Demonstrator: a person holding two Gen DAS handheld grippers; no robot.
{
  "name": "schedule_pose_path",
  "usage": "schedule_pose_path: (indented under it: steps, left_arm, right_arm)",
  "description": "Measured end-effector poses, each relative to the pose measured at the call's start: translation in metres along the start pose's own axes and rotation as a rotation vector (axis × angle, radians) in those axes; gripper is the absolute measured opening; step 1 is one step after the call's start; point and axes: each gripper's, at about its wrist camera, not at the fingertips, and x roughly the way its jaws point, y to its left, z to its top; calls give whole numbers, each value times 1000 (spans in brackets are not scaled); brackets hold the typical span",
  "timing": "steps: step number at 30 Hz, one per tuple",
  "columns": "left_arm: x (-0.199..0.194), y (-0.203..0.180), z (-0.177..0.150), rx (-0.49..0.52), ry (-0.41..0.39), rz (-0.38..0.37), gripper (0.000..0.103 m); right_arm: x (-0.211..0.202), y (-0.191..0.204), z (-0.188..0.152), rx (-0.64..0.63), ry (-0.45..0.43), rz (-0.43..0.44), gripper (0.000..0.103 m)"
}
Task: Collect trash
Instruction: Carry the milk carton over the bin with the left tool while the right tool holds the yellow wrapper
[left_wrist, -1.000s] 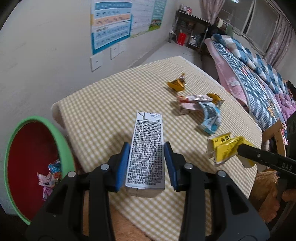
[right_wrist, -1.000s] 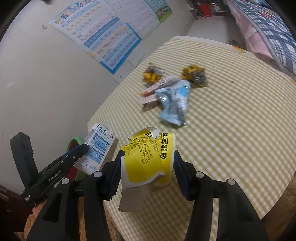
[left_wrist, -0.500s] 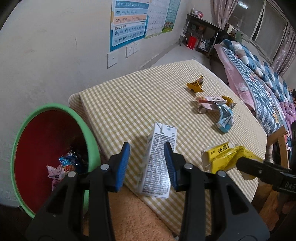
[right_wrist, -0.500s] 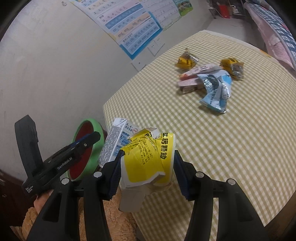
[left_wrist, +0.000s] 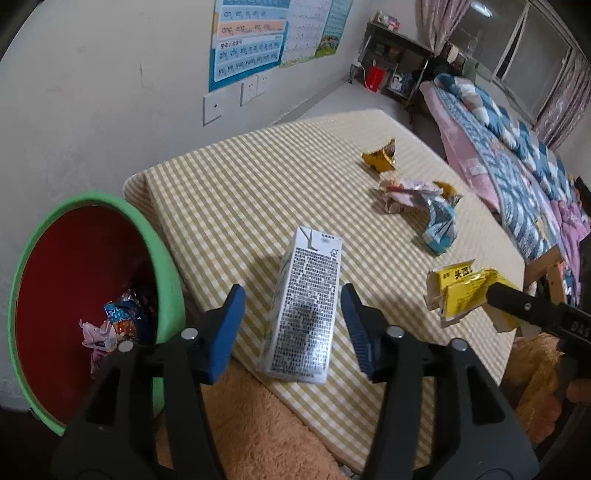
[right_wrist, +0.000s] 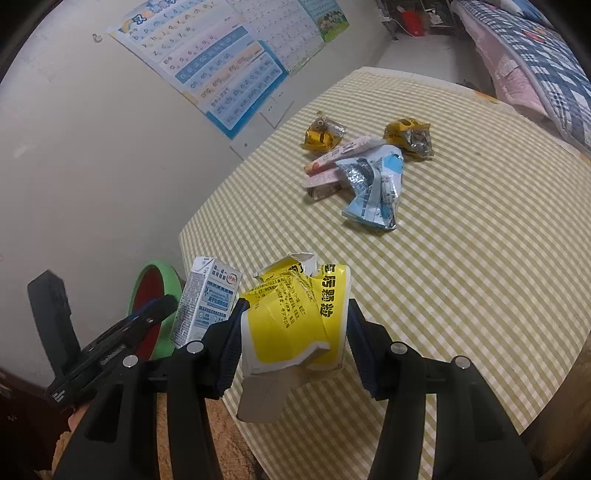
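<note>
A white milk carton (left_wrist: 306, 306) printed with small black text hangs tilted between the blue pads of my left gripper (left_wrist: 291, 325), over the table's near edge. The jaws are opening, with a gap on each side of the carton. Left of it stands a green bin (left_wrist: 92, 199) with a red inside and several wrappers at its bottom. My right gripper (right_wrist: 293, 332) is shut on a crumpled yellow packet (right_wrist: 295, 314), held above the table's front corner. From the right wrist view the carton (right_wrist: 207, 302) and the bin (right_wrist: 155, 267) show just left of the packet.
Several crumpled wrappers lie mid-table on the yellow checked cloth (left_wrist: 258, 184): a gold one (left_wrist: 380, 158), a pink one (left_wrist: 402, 192) and a blue-silver one (left_wrist: 439, 225). An orange fuzzy fabric (left_wrist: 258, 424) lies below the table edge. A bed with a checked quilt (left_wrist: 517, 147) stands at the right.
My left gripper's jaws have spread off the milk carton, which now tilts loose between them. Both hands have drifted toward the bin, which fills more of the left view.
</note>
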Motion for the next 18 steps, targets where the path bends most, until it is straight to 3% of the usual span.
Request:
schedule_pose_path:
  steps: [4, 5, 6, 7, 18]
  left_arm:
    - [20, -7, -3, 38, 53, 15, 51]
    - [27, -8, -5, 40, 78, 11, 49]
    - [29, -8, -6, 38, 85, 6, 39]
    - [30, -7, -6, 39, 90, 3, 39]
    - [-2, 8, 2, -4, -12, 7, 39]
  right_arm:
    - [4, 3, -6, -9, 18, 3, 51]
    - [6, 2, -6, -9, 23, 3, 51]
    - [7, 3, -6, -8, 25, 4, 51]
    - [9, 3, -6, -7, 25, 4, 51]
    - [6, 8, -6, -17, 14, 30, 51]
